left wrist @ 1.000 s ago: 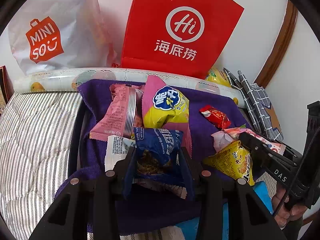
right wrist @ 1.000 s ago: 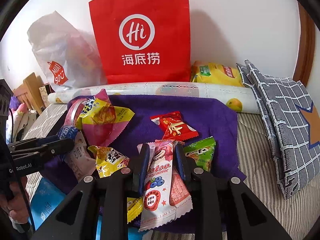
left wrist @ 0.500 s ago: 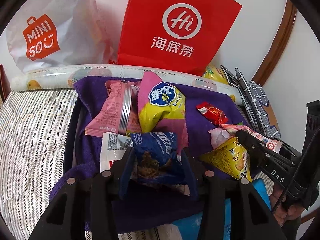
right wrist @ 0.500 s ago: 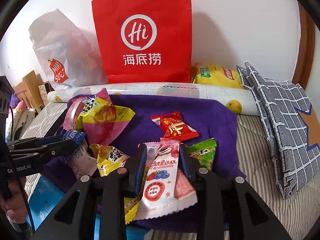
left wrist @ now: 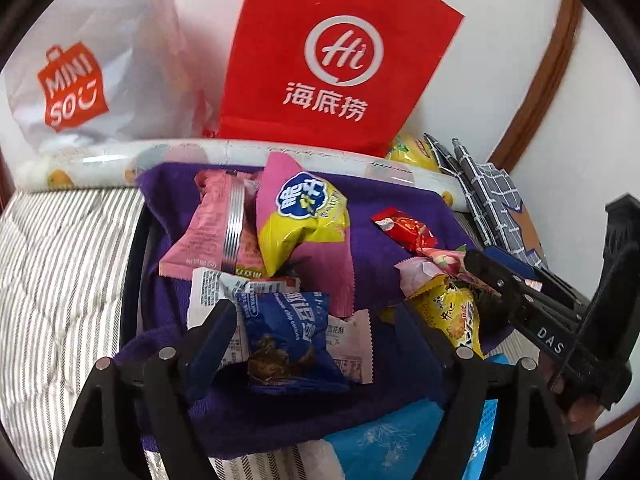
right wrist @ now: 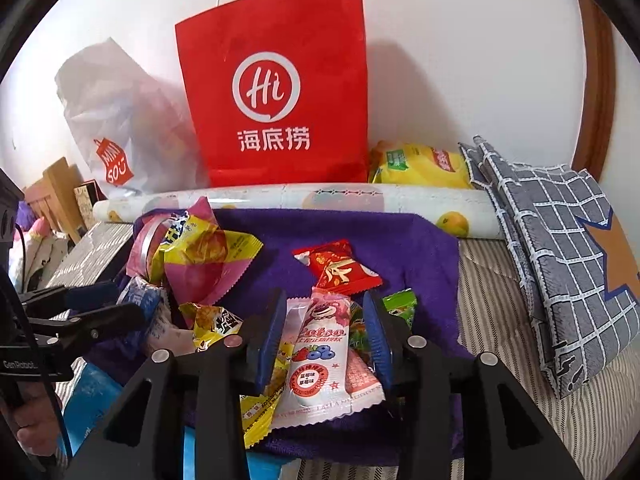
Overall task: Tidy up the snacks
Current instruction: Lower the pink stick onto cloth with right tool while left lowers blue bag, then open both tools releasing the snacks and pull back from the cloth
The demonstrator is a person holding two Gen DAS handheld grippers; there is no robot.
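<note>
Snacks in bright wrappers lie scattered on a purple towel (right wrist: 400, 240) spread over a striped bed (left wrist: 60, 260). Nearest the left gripper (left wrist: 316, 320), a dark blue cookie packet (left wrist: 288, 344) lies between its fingers, which are spread wide apart, the left one touching the packet's edge. The right gripper (right wrist: 324, 332) has its fingers apart on either side of a pink and white strawberry bar (right wrist: 320, 356), not pressing it. Around these lie a yellow and pink chip bag (left wrist: 304, 220), a red candy packet (right wrist: 340, 268), a green packet (right wrist: 400, 308) and a long pink packet (left wrist: 208, 224). Behind the towel lies a rolled printed sheet (right wrist: 300, 196). A red paper bag (right wrist: 276, 92) and a white plastic bag (left wrist: 92, 64) stand against the wall.
</note>
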